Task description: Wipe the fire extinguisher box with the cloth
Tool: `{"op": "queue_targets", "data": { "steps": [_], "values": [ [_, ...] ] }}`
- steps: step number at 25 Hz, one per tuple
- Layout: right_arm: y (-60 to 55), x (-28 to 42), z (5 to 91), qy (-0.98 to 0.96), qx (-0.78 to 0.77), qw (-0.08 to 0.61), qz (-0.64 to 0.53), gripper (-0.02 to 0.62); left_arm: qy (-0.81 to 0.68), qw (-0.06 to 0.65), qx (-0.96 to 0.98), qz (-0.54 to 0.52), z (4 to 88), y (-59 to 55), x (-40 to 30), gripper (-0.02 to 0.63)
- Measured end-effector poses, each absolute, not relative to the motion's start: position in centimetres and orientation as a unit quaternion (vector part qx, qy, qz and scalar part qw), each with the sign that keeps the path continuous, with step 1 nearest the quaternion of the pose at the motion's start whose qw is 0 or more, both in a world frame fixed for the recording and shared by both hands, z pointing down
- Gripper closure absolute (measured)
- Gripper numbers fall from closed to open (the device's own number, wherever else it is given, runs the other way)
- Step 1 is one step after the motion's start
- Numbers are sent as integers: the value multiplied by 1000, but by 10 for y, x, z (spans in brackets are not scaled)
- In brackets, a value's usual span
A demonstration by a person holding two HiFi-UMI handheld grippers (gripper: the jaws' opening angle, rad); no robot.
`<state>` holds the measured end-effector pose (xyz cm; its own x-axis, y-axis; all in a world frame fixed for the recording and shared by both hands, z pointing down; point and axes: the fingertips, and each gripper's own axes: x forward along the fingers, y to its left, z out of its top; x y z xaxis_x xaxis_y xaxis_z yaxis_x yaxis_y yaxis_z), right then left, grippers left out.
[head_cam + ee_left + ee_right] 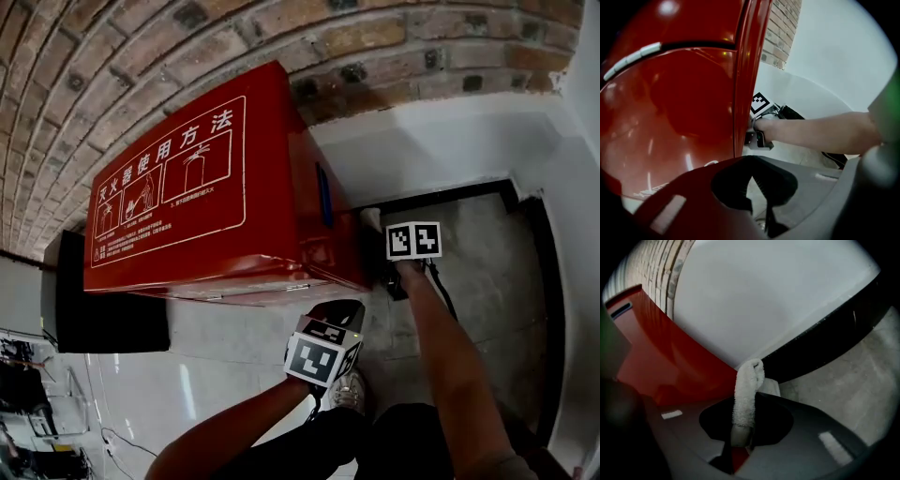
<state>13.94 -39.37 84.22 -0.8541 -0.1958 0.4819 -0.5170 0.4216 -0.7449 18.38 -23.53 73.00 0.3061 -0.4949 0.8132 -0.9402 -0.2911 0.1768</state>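
Left tongs (752,180) closed, empty; right tongs (743,431) clamped shut

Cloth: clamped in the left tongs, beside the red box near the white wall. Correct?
Wrong tongs. The right gripper view shows the cloth clamped in the right tongs, beside the red box near the white wall. The left tongs hold nothing.
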Motion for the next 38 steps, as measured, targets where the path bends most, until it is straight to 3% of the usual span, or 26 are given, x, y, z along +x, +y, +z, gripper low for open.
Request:
{"op": "queue_targets", "data": {
  "steps": [5,14,24,30,38],
  "values": [
    [-391,142,766,-848,131,64,510,515,-484,335,736,333,722,-225,189,606],
    [-381,149,575,-892,29,-39,448,515,-480,300,751,341,683,-214,219,606],
    [-361,149,422,-944,3,-37,327,514,-487,253,762,344,625,-215,222,606],
    [-374,194,459,-947,86,-11,310,514,-491,258,762,334,626,-218,215,606],
    [-370,245,696,-864,219,84,446,512,-485,299,748,341,692,-206,205,606]
  ]
}}
